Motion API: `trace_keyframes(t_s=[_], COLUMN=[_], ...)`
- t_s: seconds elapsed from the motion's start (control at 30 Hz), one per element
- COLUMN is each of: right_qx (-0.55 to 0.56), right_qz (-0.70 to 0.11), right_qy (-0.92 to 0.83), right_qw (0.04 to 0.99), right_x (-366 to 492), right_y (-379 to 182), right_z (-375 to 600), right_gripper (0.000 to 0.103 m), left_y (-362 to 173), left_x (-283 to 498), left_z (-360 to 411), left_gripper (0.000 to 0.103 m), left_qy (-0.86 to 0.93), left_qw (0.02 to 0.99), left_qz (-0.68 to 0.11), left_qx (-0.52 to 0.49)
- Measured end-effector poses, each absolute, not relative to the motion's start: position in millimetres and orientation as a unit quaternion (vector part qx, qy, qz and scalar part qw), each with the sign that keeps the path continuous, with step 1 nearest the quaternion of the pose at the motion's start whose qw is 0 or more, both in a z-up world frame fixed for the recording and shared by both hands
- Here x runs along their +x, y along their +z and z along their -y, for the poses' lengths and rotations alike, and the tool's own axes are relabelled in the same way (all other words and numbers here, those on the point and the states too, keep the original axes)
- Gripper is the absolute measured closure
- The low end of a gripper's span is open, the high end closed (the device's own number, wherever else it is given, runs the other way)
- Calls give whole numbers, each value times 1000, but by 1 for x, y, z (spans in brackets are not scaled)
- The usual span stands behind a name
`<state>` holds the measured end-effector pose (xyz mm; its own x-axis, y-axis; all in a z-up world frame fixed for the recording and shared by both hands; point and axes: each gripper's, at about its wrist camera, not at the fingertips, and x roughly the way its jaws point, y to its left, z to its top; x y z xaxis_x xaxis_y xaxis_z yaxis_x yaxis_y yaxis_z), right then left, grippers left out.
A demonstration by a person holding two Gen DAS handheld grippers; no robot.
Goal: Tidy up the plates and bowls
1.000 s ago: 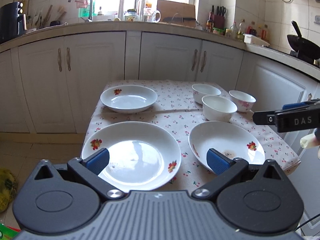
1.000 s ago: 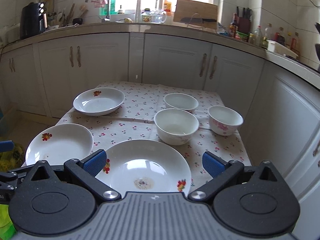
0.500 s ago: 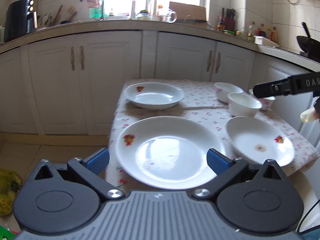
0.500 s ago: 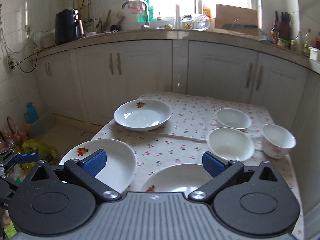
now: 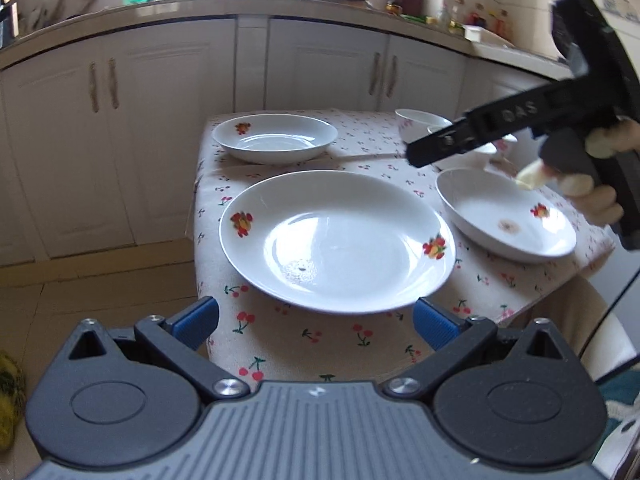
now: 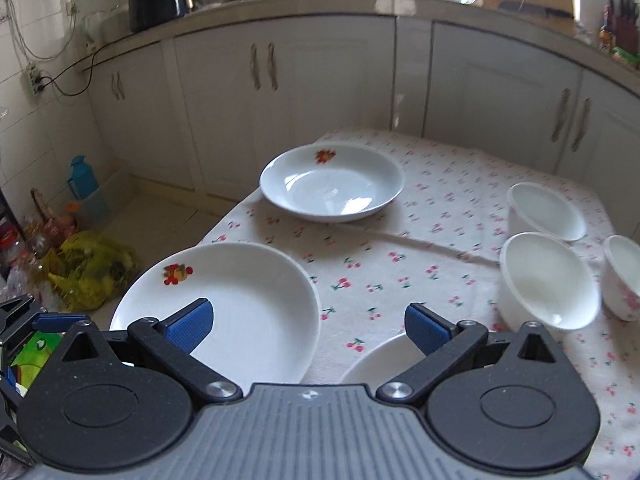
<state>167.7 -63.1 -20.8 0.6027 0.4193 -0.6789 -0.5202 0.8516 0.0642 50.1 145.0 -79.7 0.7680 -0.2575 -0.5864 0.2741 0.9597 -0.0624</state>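
Note:
Three white plates with fruit prints lie on the cherry-print tablecloth [image 5: 360, 152]. The large plate [image 5: 337, 240] lies at the near left; my left gripper [image 5: 316, 322] is open and empty just before its near rim. A deep plate [image 5: 275, 138] lies at the far left, another plate [image 5: 505, 216] at the near right. Three white bowls stand at the right: [image 6: 545, 211], [image 6: 549, 279], [image 6: 624, 277]. My right gripper [image 6: 308, 328] is open and empty, above the gap between the large plate [image 6: 240, 308] and the near right plate [image 6: 380, 360]. It also shows in the left wrist view [image 5: 416, 156].
White kitchen cabinets [image 6: 320, 92] run behind the table. A yellow bag [image 6: 92, 268] and a blue bottle [image 6: 82, 178] sit on the floor to the left. The table's left edge [image 5: 198, 208] drops to the floor.
Both grippers swung left and drew back a little. The right gripper rose and now reaches over the bowls in the left wrist view. Both stay open.

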Motion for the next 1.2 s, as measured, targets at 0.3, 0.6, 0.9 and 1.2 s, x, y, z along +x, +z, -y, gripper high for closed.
trace_keyframes(t_s=[0.3, 0.6, 0.9, 1.2], right_qx=[-63, -68, -50, -34], right_qz=[-400, -433, -462, -468], right_qy=[285, 311, 328, 339], right_qw=[869, 843, 823, 815], right_x=[195, 224, 242, 245], right_y=[-42, -58, -69, -70], right_z=[50, 36, 34, 37], right_gripper=[2, 28, 52, 53], left_y=[-91, -94, -92, -89], left_x=[69, 83, 86, 93], left_z=[-144, -145, -142, -142], left_gripper=[1, 1, 1, 1], left_qy=[-188, -210, -230, -236], left_qw=[924, 917, 910, 904], left_qz=[-328, -333, -336, -346], left_qx=[61, 68, 76, 82])
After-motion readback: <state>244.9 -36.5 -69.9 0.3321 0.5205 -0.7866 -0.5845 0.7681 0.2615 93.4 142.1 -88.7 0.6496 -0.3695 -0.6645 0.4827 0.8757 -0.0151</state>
